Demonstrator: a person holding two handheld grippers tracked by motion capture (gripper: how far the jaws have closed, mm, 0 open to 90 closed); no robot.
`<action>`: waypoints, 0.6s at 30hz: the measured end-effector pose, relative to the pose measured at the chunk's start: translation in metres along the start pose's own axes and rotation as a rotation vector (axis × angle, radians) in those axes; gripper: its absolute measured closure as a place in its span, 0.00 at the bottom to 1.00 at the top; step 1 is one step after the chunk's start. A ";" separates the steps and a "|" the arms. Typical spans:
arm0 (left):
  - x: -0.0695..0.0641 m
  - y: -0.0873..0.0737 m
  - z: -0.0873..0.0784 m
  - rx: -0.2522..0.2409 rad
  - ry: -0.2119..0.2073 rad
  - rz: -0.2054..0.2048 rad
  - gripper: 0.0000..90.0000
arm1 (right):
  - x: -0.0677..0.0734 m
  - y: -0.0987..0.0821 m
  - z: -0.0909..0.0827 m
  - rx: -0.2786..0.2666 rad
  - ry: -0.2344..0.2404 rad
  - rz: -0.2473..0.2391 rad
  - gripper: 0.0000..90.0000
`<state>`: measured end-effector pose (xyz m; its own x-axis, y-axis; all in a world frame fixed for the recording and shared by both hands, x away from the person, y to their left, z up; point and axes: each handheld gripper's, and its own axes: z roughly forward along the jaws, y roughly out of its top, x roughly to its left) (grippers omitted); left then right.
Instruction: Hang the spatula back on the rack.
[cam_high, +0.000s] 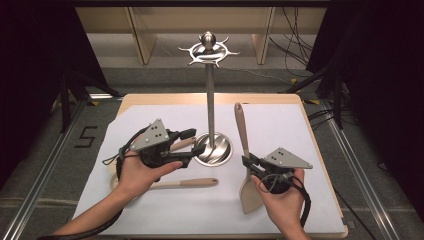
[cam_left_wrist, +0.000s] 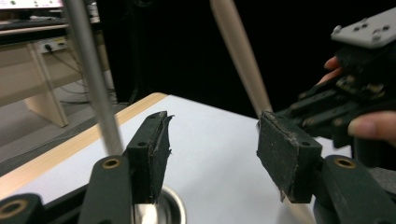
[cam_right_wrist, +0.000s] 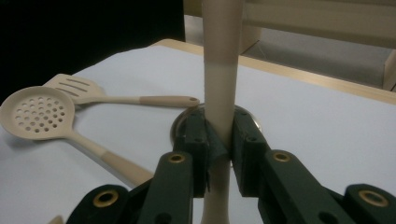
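- Lower right of the high view: the right gripper (cam_high: 248, 164) has its jaws pinched on the handle of a wooden turner (cam_high: 244, 150). In the right gripper view the handle (cam_right_wrist: 219, 84) stands upright between the pads, blade end down at the bottom edge.
- Judgement: the turner is lifted and held upright, but not yet hung — no utensil hangs from any hook.
- Lower left of the high view: the left gripper (cam_high: 192, 142) has its jaws spread with nothing between them; the left gripper view shows both pads (cam_left_wrist: 156, 149) apart over bare white paper.
- Left of centre, on the white sheet (cam_high: 290, 130): a slotted turner (cam_right_wrist: 74, 88) and a perforated skimmer (cam_right_wrist: 39, 112) lie flat, heads side by side — both untouched, by the look of it.
- Centre of the high view: the metal rack (cam_high: 211, 100) stands on its round base just beside the left gripper's jaws; its ring of hooks (cam_high: 208, 51) sits at upper centre, bare.
- Remaining, as judged: hang the held turner by its handle end, then deal with the two lying utensils.
- Writing: a "5" (cam_high: 86, 136) marked on the floor at the left edge; no brand or label legible elsewhere.
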<state>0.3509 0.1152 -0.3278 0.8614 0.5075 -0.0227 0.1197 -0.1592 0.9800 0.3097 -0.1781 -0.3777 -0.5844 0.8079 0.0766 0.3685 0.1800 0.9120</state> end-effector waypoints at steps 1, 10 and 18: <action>-0.002 0.005 0.004 -0.006 -0.016 -0.001 0.48 | 0.001 0.001 0.001 -0.004 -0.008 -0.014 0.88; -0.010 0.017 0.028 0.003 -0.074 -0.046 0.48 | 0.019 0.006 0.002 0.001 0.011 -0.056 0.88; -0.016 0.025 0.041 0.011 -0.092 -0.050 0.51 | 0.024 0.010 0.005 -0.033 -0.003 -0.106 0.88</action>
<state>0.3604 0.0686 -0.3114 0.8958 0.4353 -0.0896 0.1682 -0.1455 0.9750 0.3032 -0.1540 -0.3693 -0.6163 0.7872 -0.0220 0.2810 0.2459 0.9277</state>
